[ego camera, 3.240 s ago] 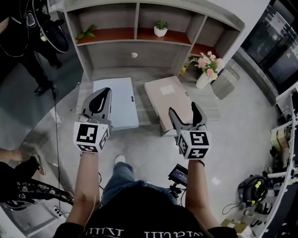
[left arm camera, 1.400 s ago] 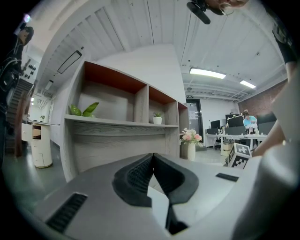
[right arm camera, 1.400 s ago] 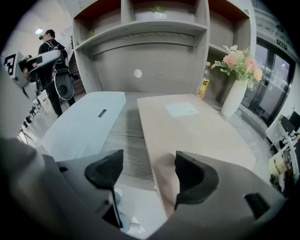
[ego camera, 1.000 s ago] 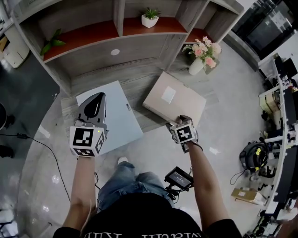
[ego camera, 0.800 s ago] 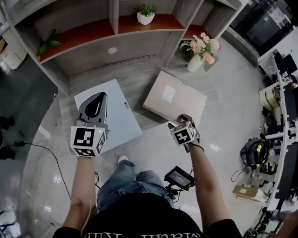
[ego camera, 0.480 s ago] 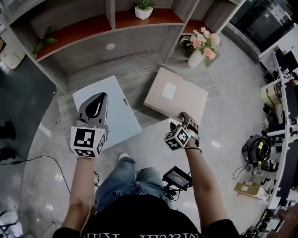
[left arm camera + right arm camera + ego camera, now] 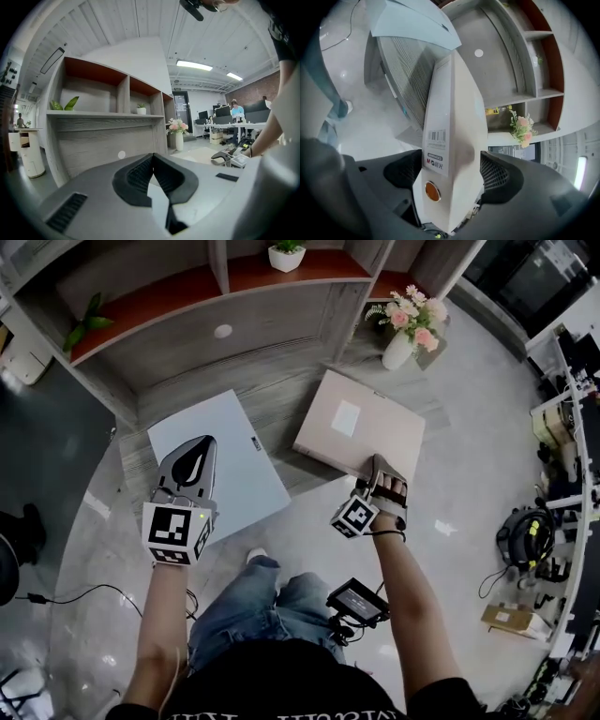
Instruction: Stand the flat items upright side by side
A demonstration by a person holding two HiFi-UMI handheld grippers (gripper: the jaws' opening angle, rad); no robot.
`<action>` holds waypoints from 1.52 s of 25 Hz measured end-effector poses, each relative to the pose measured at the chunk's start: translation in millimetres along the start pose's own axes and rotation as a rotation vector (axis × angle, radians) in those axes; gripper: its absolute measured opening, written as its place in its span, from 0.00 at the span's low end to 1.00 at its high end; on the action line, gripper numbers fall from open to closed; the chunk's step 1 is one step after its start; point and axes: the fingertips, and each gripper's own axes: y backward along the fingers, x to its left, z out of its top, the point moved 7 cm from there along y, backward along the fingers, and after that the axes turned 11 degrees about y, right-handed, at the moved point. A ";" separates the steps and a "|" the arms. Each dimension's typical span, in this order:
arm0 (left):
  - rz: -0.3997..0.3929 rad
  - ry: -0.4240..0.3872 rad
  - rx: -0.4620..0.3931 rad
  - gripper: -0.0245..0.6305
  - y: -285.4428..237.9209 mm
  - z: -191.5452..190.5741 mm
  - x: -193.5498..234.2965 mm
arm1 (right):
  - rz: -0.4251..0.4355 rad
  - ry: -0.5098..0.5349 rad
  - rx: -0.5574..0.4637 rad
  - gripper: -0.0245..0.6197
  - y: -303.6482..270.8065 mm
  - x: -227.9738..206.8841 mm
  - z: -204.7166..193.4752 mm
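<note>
Astride the spine of the beige file box [image 7: 375, 432], the right gripper [image 7: 384, 479] sits unclamped, its jaws just widened. Next it likely must squeeze and tip the box upright. The left gripper [image 7: 199, 444] is closed and empty.

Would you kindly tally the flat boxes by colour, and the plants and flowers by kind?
Pale blue file box: 1
Beige file box: 1
Plant in a white pot: 1
Leafy green plant: 1
Vase of pink flowers: 1
Total: 5

Smooth matt card was seen on the beige box file [image 7: 366, 432] and pale blue folder [image 7: 225, 460]. The desk [image 7: 281, 392] was finished in grey wood grain, the floor [image 7: 469, 474] polished glossy.
</note>
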 end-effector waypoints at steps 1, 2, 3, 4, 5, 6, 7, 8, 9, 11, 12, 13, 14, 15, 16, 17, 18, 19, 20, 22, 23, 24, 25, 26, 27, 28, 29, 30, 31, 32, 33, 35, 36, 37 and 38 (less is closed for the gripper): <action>-0.004 -0.005 0.004 0.05 0.1 -0.1 0.1 | 0.009 0.013 0.009 0.63 -3.6 1.4 1.7; -0.009 -0.009 0.008 0.05 0.1 0.0 0.0 | 0.017 0.019 0.019 0.62 -6.8 2.7 2.9; -0.014 -0.013 0.010 0.05 0.0 0.3 0.1 | 0.021 0.017 0.031 0.62 -9.2 2.9 3.5; -0.018 -0.015 0.012 0.05 -0.3 0.7 0.8 | 0.022 0.010 0.043 0.62 -10.5 1.9 3.8; -0.018 -0.015 0.012 0.05 -0.5 1.0 2.4 | 0.023 0.004 0.053 0.62 -10.9 0.4 4.3; -0.017 -0.013 0.013 0.05 -0.6 1.1 4.5 | 0.027 -0.001 0.057 0.62 -10.8 -0.9 4.9; -0.014 -0.009 0.013 0.05 -0.8 1.0 6.7 | 0.035 -0.005 0.056 0.61 -10.2 -2.2 5.6; -0.012 -0.004 0.013 0.05 -1.0 1.2 8.5 | 0.048 -0.008 0.052 0.61 -9.3 -3.6 6.1; -0.011 0.002 0.012 0.05 -1.2 1.9 9.7 | 0.064 -0.013 0.047 0.61 -7.9 -5.6 6.4; -0.015 0.010 0.006 0.05 -1.8 5.7 10.1 | 0.104 -0.026 0.038 0.61 -4.1 -11.8 7.0; -0.019 0.012 0.001 0.05 -2.0 8.8 9.8 | 0.127 -0.034 0.033 0.61 -1.7 -15.9 7.5; -0.023 0.013 -0.005 0.05 -2.3 12.4 9.4 | 0.151 -0.043 0.028 0.61 1.0 -20.9 8.1; -0.027 0.015 -0.012 0.05 -2.6 16.2 9.0 | 0.177 -0.053 0.023 0.60 4.0 -26.4 8.9; -0.032 0.018 -0.019 0.05 -3.1 20.0 8.8 | 0.204 -0.065 0.017 0.60 7.0 -32.4 9.7; -0.037 0.022 -0.026 0.05 -3.8 23.5 8.6 | 0.232 -0.078 0.011 0.60 10.2 -38.7 10.4; -0.041 0.026 -0.032 0.05 -4.7 26.7 8.7 | 0.259 -0.091 0.006 0.60 13.2 -45.4 11.2; -0.046 0.029 -0.039 0.05 -5.7 29.8 9.2 | 0.286 -0.103 0.002 0.60 16.2 -51.9 12.2; -0.051 0.031 -0.045 0.05 -6.7 32.7 10.0 | 0.312 -0.114 -0.002 0.60 19.1 -58.1 13.7; -0.056 0.033 -0.049 0.05 -7.5 35.2 11.1 | 0.337 -0.124 -0.004 0.60 22.0 -63.4 15.3; -0.065 0.039 -0.056 0.05 -8.5 39.6 12.9 | 0.383 -0.139 -0.005 0.60 27.2 -72.0 17.9; -0.072 0.041 -0.059 0.05 -9.0 41.6 13.3 | 0.404 -0.143 -0.004 0.60 29.5 -75.8 18.7; -0.080 0.042 -0.060 0.05 -9.5 43.4 13.5 | 0.425 -0.147 -0.003 0.60 31.6 -79.6 19.1; -0.088 0.040 -0.060 0.05 -10.1 45.2 13.6 | 0.447 -0.152 -0.002 0.60 33.8 -83.5 19.4; -0.095 0.038 -0.061 0.05 -10.7 47.1 13.8 | 0.469 -0.158 -0.002 0.60 35.8 -87.6 19.6; -0.100 0.039 -0.063 0.05 -11.4 49.2 14.3 | 0.492 -0.168 -0.002 0.60 37.7 -92.1 19.6; -0.103 0.041 -0.069 0.05 -12.0 51.4 15.0 | 0.516 -0.179 -0.004 0.60 39.4 -97.2 19.8; -0.105 0.045 -0.076 0.05 -12.6 53.7 15.9 | 0.541 -0.193 -0.009 0.60 41.0 -102.5 20.2; -0.106 0.048 -0.082 0.05 -13.1 55.6 16.8 | 0.567 -0.208 -0.014 0.60 42.6 -107.9 20.8; -0.107 0.049 -0.087 0.05 -13.5 57.1 17.5 | 0.594 -0.224 -0.020 0.60 44.2 -113.1 21.3; -0.107 0.051 -0.091 0.05 -14.0 58.3 17.9 | 0.620 -0.240 -0.027 0.61 45.5 -118.2 21.5; -0.107 0.054 -0.094 0.05 -14.7 59.5 18.1 | 0.644 -0.256 -0.035 0.61 46.6 -123.2 21.4; -0.107 0.060 -0.101 0.05 -16.8 62.3 17.8 | 0.688 -0.279 -0.047 0.61 47.9 -133.3 20.0; -0.107 0.062 -0.104 0.05 -18.1 63.7 17.5 | 0.709 -0.288 -0.050 0.61 48.4 -138.2 19.2; -0.107 0.063 -0.106 0.05 -19.3 64.8 17.4 | 0.730 -0.299 -0.053 0.61 49.2 -143.1 18.7; -0.105 0.064 -0.107 0.05 -20.5 65.6 17.1 | 0.751 -0.314 -0.059 0.61 50.3 -148.3 18.5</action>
